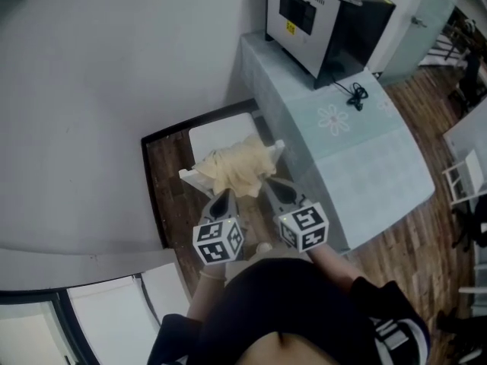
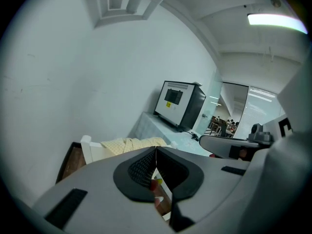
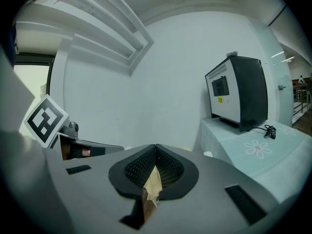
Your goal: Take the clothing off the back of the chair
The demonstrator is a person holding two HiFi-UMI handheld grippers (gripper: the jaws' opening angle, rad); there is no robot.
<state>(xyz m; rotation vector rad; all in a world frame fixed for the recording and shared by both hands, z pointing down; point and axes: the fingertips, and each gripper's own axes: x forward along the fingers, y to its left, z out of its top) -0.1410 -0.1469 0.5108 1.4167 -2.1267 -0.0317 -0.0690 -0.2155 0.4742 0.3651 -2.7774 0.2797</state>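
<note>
- A pale yellow garment [image 1: 232,167] lies bunched and creased over the top rail of a white chair [image 1: 217,137], hanging a little down both sides.
- The chair stands on dark wood flooring [image 1: 161,175], tucked between a white wall [image 1: 114,90] and a worktop [image 1: 358,166] covered in a light, flower-printed cloth.
- The person's left claw [image 1: 224,198] is closed tight with nothing in it, its tip just short of the garment's near edge.
- The right claw [image 1: 272,186] is closed too, its tip by the garment's right end near the chair post. Yellow cloth shows through the slit under its pads, and it does not appear clamped.
- A black-and-white boxy appliance [image 1: 316,17] sits at the worktop's far end, its black cable [image 1: 356,93] trailing beside it.
</note>
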